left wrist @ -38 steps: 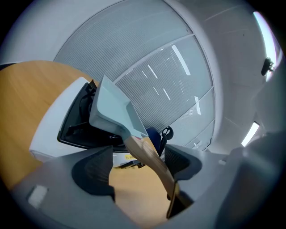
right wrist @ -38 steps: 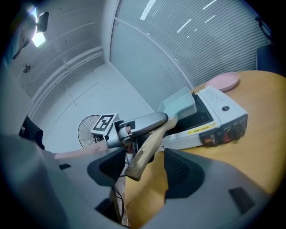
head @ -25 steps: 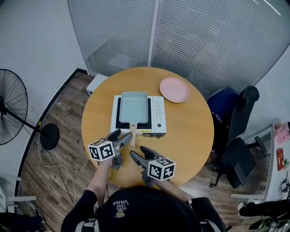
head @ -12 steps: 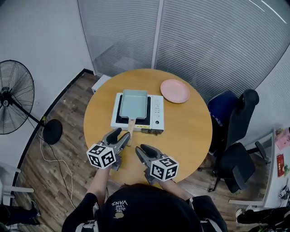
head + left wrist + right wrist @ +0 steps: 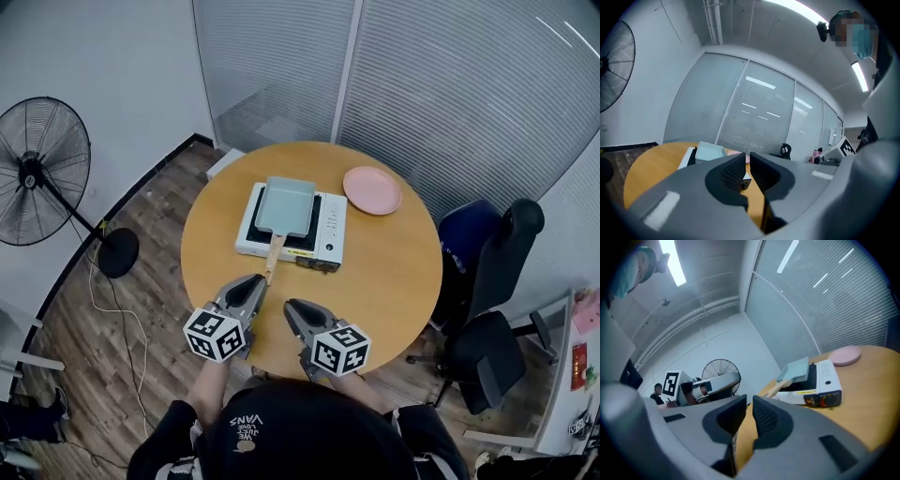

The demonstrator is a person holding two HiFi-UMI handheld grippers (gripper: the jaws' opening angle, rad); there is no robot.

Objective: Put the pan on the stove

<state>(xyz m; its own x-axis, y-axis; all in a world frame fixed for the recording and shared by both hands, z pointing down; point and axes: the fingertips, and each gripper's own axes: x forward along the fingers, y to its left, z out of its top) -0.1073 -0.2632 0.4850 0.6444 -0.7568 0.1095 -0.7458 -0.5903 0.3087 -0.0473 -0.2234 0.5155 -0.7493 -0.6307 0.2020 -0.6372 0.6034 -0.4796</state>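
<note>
A pale blue-green rectangular pan (image 5: 286, 204) rests on the white portable stove (image 5: 325, 236) in the middle of the round wooden table (image 5: 394, 281); its wooden handle (image 5: 274, 255) points toward me. My left gripper (image 5: 255, 281) hovers just short of the handle's end, and my right gripper (image 5: 292, 307) is beside it over the table's near edge. Both pairs of jaws are closing, down to a narrow slit with nothing between them. The left gripper (image 5: 747, 161) looks at the pan (image 5: 708, 152) from low down. Past the right gripper (image 5: 750, 408) are the pan (image 5: 797, 369) and stove (image 5: 825, 380).
A pink plate (image 5: 372, 190) lies on the table behind and right of the stove. A standing fan (image 5: 42, 159) is on the floor at the left. Dark office chairs (image 5: 487, 272) stand to the right. Glass partitions with blinds close off the back.
Both grippers' jaws have gone from wide open to nearly together. Both have drawn back toward me, away from the pan handle. The pan stays on the stove.
</note>
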